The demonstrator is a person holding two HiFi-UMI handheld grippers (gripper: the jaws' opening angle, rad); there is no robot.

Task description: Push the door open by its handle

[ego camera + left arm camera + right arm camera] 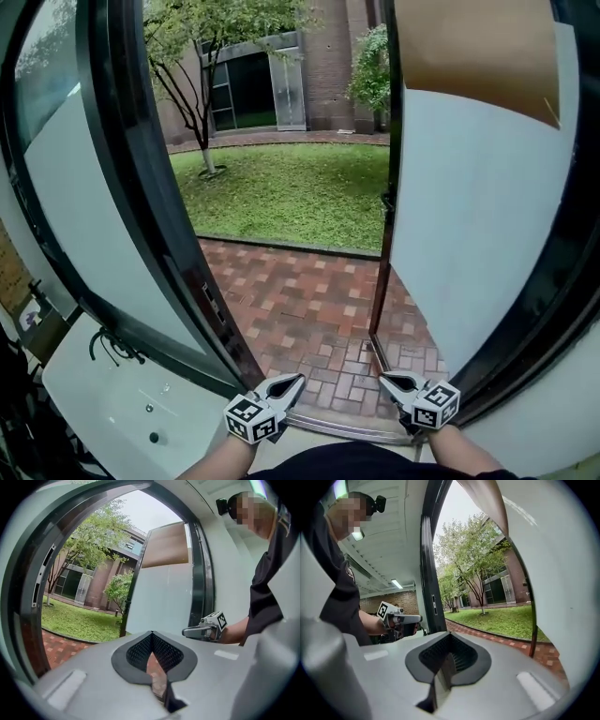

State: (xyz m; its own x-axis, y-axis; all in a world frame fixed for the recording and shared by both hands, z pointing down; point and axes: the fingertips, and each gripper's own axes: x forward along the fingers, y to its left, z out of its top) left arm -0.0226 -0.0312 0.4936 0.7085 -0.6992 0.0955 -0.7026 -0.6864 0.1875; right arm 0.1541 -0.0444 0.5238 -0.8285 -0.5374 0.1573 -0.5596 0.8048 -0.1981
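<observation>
Red brick paving (309, 300) fills the middle of the head view, seen through a doorway that stands open in front of me. The right door leaf (469, 216), frosted white glass in a dark frame, takes up the right side of the frame and is swung outward over the bricks. A small dark fitting (386, 202) sits on its free edge about halfway up, and I cannot tell whether it is the handle. The left door leaf (103, 216), of the same make, slants across the left side. Beyond the paving lies a green lawn (281, 192), with a tree (202, 56) at upper left and a brick building (319, 56) along the top.

Both tools sit low at the bottom edge, just above a metal threshold strip (337, 427). My left gripper (296, 380) is at lower centre-left, jaws clenched together with nothing between them. My right gripper (384, 378) is at lower centre-right, likewise closed and empty. Both are apart from the leaves and point out through the gap toward the bricks.
</observation>
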